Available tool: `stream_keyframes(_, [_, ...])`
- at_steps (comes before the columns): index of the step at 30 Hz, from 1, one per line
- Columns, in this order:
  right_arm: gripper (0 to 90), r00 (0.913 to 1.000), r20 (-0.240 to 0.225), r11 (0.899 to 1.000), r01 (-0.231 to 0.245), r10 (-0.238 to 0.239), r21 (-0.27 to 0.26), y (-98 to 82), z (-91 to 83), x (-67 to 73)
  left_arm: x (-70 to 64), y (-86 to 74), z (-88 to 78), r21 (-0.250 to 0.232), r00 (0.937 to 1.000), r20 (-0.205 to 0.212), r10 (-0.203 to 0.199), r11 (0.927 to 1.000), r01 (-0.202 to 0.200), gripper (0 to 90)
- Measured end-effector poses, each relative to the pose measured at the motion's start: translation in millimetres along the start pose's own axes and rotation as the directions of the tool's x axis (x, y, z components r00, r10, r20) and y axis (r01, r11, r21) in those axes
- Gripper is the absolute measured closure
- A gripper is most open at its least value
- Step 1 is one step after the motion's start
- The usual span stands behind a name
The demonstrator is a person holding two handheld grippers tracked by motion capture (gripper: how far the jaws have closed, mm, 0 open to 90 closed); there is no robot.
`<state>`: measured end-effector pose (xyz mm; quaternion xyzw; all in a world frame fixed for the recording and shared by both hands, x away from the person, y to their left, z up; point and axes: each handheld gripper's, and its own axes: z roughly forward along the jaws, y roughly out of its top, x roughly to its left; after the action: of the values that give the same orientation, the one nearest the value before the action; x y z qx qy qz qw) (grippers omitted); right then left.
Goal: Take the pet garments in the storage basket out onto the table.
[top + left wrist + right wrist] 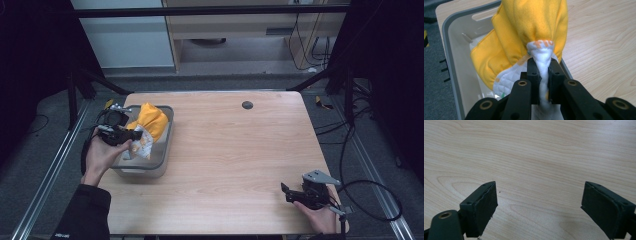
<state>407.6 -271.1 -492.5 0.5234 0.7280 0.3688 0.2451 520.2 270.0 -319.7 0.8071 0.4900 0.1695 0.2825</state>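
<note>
Left tool is clamping tight on a bunched white fold of the yellow-and-white quilted cloth, jaws pinched right down w/ just the fabric squeezed between the pads. In the high view that left tool is sitting over the near-left part of the grey plastic bin, and the cloth is hanging as a peaked bundle, mostly inside the bin walls, yellow top poking above the rim.

Key relation: the cloth is draping away from the left tool, its long axis running from the pinched white tip out thru the yellow bulk, which is dangling over the bin interior. Lower edge looks to be inside the bin, can't tell if it's touching the floor of it. So, as I'm reading it, clearing the rim is calling for more lift before any sideways travel toward the open light-wood bench.

Right tool is resting at the near-right corner of the bench, well apart from bin and cloth; in the right gripper view the right tool's jaws are standing wide, nothing between them but bare wood grain. Left hand is far the nearer one; the right would be needing to cross most of the bench to help spread the cloth.
</note>
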Motion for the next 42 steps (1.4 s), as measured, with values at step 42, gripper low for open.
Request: stream_keyframes(42, [13.1,1.0,-0.001,1.0,0.003,-0.003,-0.008,0.5,-0.9,0.0,-81.2,21.9,-23.0,-0.054,0.9682,0.119,0.22,0.9751,-0.215,82.3])
